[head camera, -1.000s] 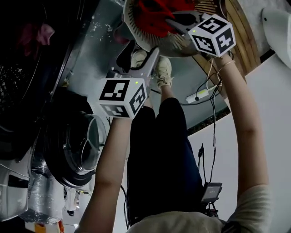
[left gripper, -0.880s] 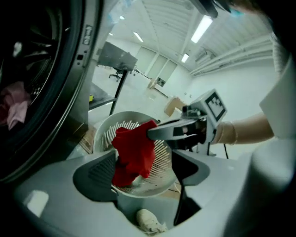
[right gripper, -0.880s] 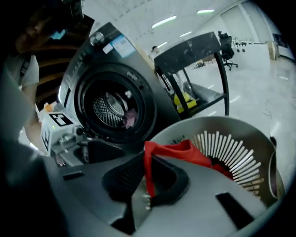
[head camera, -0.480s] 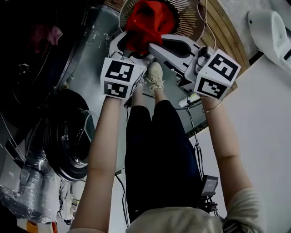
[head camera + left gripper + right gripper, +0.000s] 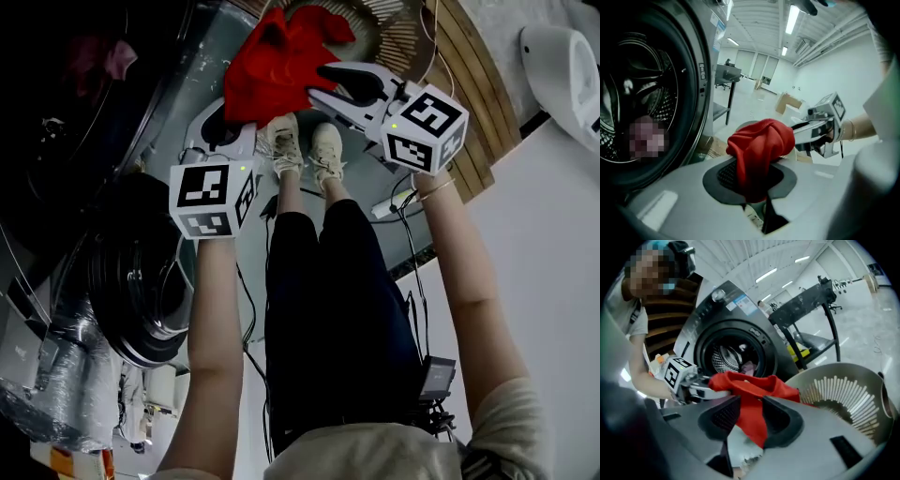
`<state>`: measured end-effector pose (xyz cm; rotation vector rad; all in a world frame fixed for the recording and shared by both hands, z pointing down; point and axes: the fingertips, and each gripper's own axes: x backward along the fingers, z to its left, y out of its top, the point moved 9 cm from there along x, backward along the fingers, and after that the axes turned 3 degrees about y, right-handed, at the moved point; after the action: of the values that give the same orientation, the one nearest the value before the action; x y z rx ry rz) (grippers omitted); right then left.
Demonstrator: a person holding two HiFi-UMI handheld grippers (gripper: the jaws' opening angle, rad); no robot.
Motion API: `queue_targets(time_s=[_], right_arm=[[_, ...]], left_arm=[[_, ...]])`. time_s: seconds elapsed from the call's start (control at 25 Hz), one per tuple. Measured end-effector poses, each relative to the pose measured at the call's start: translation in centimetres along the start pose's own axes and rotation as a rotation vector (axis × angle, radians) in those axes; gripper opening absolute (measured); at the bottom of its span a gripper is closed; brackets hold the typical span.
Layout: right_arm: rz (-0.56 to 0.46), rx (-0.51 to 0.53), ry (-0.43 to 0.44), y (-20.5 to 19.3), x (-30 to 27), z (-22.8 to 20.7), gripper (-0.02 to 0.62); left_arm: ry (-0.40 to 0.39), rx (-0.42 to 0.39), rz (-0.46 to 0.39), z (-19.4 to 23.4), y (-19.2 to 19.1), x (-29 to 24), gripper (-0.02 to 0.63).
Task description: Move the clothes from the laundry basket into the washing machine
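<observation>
Dark grey, the washing machine stood at the left with its round door swung open, and a pale pink piece of cloth lay inside the drum. Just right of the door was the left hand-held gripper. Its jaws had just been closing and were pressed on a fold of the red garment, so it held the garment. The garment was in the air between the machine and the basket, beyond the person's shoes, near the machine's opening but not inside it. From the right, the right hand-held gripper reached the same garment. Its jaws had just been opening and stood partly apart, and the red cloth hung loosely between the pads. At the far right stood the slatted laundry basket
</observation>
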<state>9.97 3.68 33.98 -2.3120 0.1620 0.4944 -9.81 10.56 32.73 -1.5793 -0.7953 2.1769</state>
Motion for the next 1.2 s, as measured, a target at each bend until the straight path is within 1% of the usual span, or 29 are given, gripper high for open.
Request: queue_targets(time_s=[0.08,0.16,0.28,0.36,0.44,0.52,0.64,0.68,0.72,0.76,0.8,0.88,1.0,1.12,1.2], right_arm=[[0.040,0.002,-0.087,-1.0,-1.0,-2.2,0.114],[0.060,-0.011,-0.151,-1.9,-2.5,-4.7,0.118],[0.121,-0.009,-0.203,-3.2,-5.5,-8.2,0.161],[0.192,0.017,-0.236,-4.1,-7.6,-10.7,0.193],[0.252,0.005,-0.261,-4.9,-9.3,-12.9,0.233],[0.295,-0.080,-0.250,-6.3,-10.6,-14.7,0.264],[0.357,-0.252,-0.164,-7.9,-11.9,-16.2,0.268],[0.372,-0.281,-0.146,-8.0,-12.1,-16.3,0.231],[0.376,-0.289,-0.145,-7.9,-12.3,-16.2,0.159],[0.369,-0.278,-0.156,-7.6,-12.3,-16.0,0.065],[0.355,-0.258,-0.172,-7.2,-12.0,-15.6,0.052],[0.305,-0.222,-0.193,-6.5,-10.9,-14.7,0.042],[0.203,-0.198,-0.201,-4.9,-7.8,-12.1,0.040],[0.109,-0.163,-0.213,-2.8,-4.2,-8.6,0.040],[0.047,-0.150,-0.216,-1.3,-1.8,-6.0,0.038]], left_arm=[[0.011,0.021,-0.001,0.9,-0.4,0.7,0.072],[0.030,0.016,-0.001,1.6,-0.7,1.3,0.071],[0.057,-0.011,0.009,2.6,-0.9,2.1,0.071],[0.064,0.006,0.013,3.4,-1.0,2.2,0.072],[0.069,0.033,0.011,4.0,-1.1,2.1,0.072],[0.075,0.059,0.008,4.4,-1.4,2.1,0.071],[0.080,0.099,0.000,4.6,-1.9,1.8,0.072],[0.079,0.108,-0.001,4.5,-2.0,1.7,0.072],[0.079,0.114,-0.002,4.4,-2.1,1.6,0.072],[0.080,0.118,-0.003,4.4,-2.2,1.5,0.072],[0.082,0.126,-0.004,4.3,-2.4,1.5,0.072],[0.083,0.150,-0.007,4.2,-2.6,1.5,0.072],[0.072,0.189,-0.013,3.8,-2.6,1.5,0.073],[0.029,0.243,-0.035,2.5,-2.1,1.2,0.074],[-0.006,0.249,-0.059,1.2,-1.6,0.7,0.074]])
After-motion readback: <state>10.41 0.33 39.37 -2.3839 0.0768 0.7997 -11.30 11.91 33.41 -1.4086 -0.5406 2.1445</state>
